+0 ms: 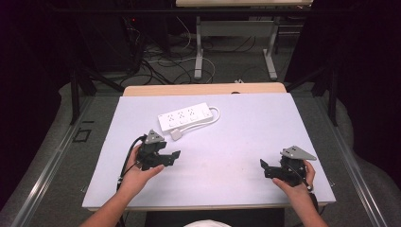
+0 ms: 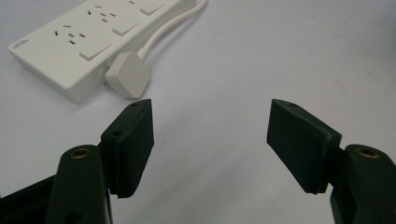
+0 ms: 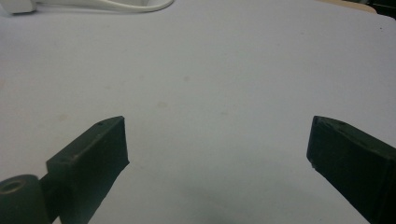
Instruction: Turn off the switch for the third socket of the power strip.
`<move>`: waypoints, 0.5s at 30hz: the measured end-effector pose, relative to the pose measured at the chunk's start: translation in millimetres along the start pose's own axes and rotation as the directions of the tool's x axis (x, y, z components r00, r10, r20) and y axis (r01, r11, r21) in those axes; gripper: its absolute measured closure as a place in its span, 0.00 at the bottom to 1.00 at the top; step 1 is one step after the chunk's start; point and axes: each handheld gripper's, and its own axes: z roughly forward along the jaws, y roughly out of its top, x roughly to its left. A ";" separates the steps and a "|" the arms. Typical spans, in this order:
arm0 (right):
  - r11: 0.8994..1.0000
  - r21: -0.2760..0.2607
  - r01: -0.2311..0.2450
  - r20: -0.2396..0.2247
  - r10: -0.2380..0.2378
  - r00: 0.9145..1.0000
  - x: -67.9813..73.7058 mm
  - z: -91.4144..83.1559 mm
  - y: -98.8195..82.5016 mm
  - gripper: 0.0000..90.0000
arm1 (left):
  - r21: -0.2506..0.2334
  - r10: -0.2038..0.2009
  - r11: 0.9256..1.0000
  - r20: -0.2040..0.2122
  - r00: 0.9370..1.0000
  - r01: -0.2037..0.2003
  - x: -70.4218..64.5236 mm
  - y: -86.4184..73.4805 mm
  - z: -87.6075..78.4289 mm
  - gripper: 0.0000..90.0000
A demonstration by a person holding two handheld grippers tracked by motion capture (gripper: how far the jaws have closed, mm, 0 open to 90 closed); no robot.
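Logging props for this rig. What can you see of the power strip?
The power strip is a white plastic bar with three sockets in a row, each with a flat rocker switch. It lies flat, face up, angled on the mat toward the far left. Its white cord loops from one end back along the side to the plug, which lies unplugged on the mat against the strip's near edge. Nothing is plugged in; both tongs are apart from it.

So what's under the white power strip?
The power strip lies flat on the pale mat covering the table. Its plug rests against its near side, and its cord loops beside it. The strip covers whatever sits directly beneath it.
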 end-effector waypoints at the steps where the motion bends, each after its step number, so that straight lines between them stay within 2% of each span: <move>1: 1.000 0.000 -0.003 -0.001 0.003 1.000 0.0 -0.2 -0.1 0.05 | 0.001 -0.018 1.000 0.005 1.000 0.018 2.7 4.4 -1.4 0.36; 5: 1.000 0.000 -0.002 -0.008 0.002 1.000 -0.7 0.0 -0.2 0.06 | -0.003 -0.043 0.999 0.019 0.999 0.043 6.7 10.1 -2.5 0.37; 7: 1.000 0.001 0.001 -0.005 -0.001 1.000 -1.0 0.3 -0.2 0.06 | -0.019 -0.058 0.998 0.009 0.998 0.058 7.9 13.2 -2.4 0.38; 13: 1.000 0.007 -0.008 -0.001 0.008 1.000 -1.0 0.2 -0.7 0.07 | -0.006 -0.084 0.996 0.022 0.996 0.084 15.3 25.1 -7.8 0.39; 14: 1.000 0.028 -0.006 -0.002 0.006 1.000 -1.3 -1.2 -0.2 0.07 | -0.024 -0.092 0.995 0.010 0.996 0.093 15.7 26.5 -7.4 0.39; 15: 1.000 0.006 -0.010 -0.001 0.010 1.000 -1.0 0.4 -0.8 0.07 | -0.023 -0.107 0.994 0.014 0.994 0.107 17.8 29.9 -8.4 0.39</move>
